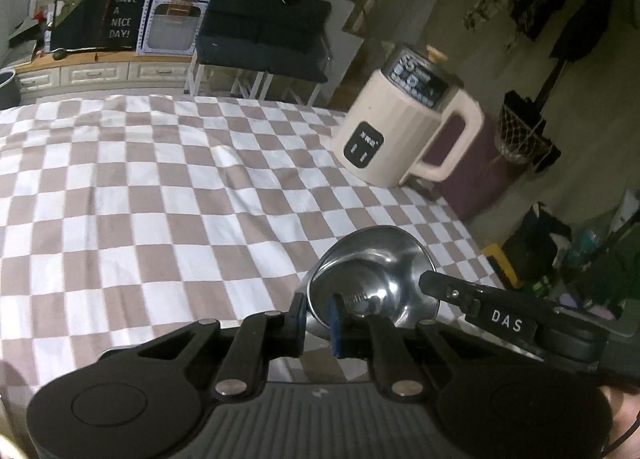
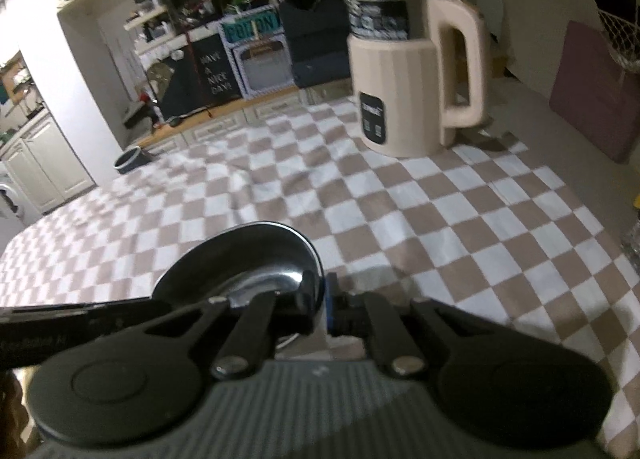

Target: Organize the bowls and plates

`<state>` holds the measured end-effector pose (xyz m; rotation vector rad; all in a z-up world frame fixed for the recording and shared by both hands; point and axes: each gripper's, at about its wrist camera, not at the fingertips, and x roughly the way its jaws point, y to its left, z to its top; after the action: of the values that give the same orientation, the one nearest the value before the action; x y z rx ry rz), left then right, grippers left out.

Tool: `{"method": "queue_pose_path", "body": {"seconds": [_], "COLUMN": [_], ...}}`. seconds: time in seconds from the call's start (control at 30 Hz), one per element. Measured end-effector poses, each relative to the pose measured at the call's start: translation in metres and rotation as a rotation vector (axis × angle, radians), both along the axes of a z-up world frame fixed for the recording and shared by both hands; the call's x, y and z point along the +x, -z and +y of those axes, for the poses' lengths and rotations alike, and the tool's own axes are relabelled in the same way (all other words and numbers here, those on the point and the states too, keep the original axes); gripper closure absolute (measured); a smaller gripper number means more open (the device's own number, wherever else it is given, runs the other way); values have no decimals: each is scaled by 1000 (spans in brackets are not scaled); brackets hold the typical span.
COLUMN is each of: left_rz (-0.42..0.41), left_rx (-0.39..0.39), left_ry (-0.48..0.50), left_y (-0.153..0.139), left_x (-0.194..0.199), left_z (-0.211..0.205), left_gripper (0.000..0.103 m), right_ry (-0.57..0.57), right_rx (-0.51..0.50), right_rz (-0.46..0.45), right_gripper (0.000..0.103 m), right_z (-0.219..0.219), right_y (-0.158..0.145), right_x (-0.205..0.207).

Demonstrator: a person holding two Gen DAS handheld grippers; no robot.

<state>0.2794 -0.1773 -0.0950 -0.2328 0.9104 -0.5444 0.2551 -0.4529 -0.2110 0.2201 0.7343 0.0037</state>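
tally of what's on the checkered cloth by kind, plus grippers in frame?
Steel bowl: 1, clamped at its rim by both grippers
Beige electric kettle: 1, standing at the far right of the checkered cloth
Grippers: 2, left gripper and right gripper
Plates: 0 in view
Total: 4
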Motion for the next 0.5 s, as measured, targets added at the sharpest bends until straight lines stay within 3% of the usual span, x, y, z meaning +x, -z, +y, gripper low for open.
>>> {"method": "queue_pose_path", "body": {"seconds": [0.3,0.5], "left_rz": [-24,-10], "left_rx": [-23,1], "left_ry": [-33,-37], "left_y": [-22,-23], "left_x": [-22,-31], "left_z": [50,72], "left_gripper": [90,90], "right_ry": [-92,-160], "right_rx": [-10,-66], "right_rz": [-81,-98], "right_gripper": [96,95], "right_z": [36,63], "right_y": [-22,-27], "right_x": [-22,-30]}}
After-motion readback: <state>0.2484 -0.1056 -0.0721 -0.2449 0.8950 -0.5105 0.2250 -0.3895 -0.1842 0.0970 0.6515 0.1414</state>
